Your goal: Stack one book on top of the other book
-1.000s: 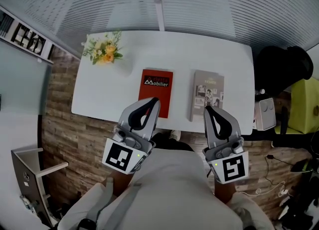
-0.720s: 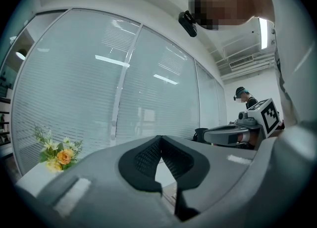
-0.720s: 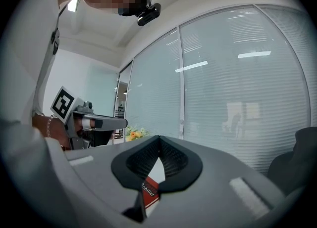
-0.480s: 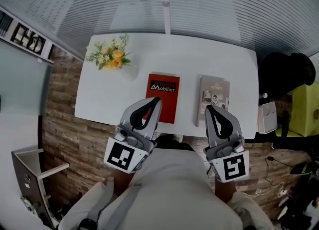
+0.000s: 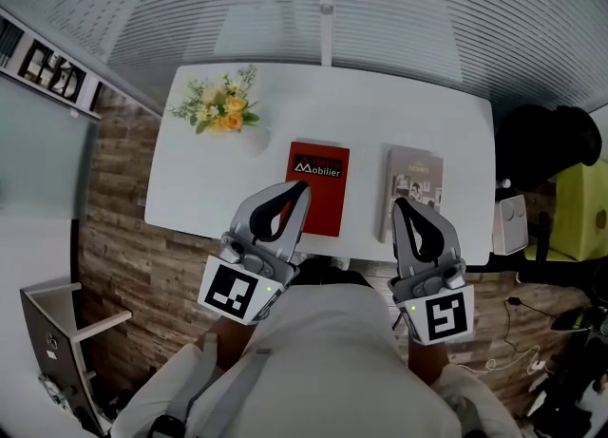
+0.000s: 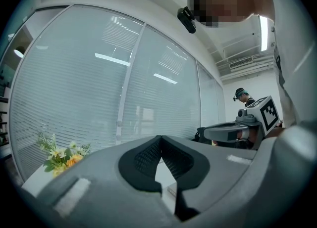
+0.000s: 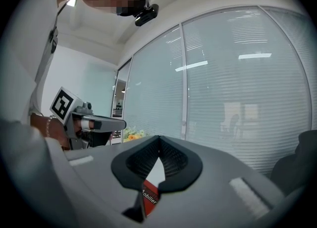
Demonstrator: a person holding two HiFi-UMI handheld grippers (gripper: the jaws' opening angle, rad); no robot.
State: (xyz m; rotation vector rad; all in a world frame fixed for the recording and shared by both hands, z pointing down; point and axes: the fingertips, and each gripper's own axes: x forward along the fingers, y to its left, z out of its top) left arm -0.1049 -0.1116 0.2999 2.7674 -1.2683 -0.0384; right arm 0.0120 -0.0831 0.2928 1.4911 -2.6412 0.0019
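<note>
Tabletop [image 5: 190,184] is white, with closed blinds [image 5: 237,9] seen behind it.
Flowers [image 5: 220,105], yellow and white, are placed near the back-left corner.
Red book [image 5: 319,189] is laid flat around mid-tabletop, close to the near edge, with white print on a dark band at its far end.
Left claw [image 5: 298,189] is held level at the near edge. In the head view its tips are seen over the red book's near-left part. Jaws are clenched pad to pad and nothing is gripped. In the left gripper view a pale edge is seen through the gap under the pads. It is possibly a book edge, but the view is too poor to confirm.
Grey book [image 5: 414,189] is laid flat to the right of the red book. A bare strip of tabletop is left between them, so they are not touching and not stacked. Long edges are roughly parallel.
Right claw [image 5: 400,206] is held level, with its tips seen over the grey book's near-left corner. Jaws are clenched and empty. In the right gripper view a slice of the red book is seen through the gap below the pads.
White box [image 5: 510,220] is seen off the tabletop's right end.
</note>
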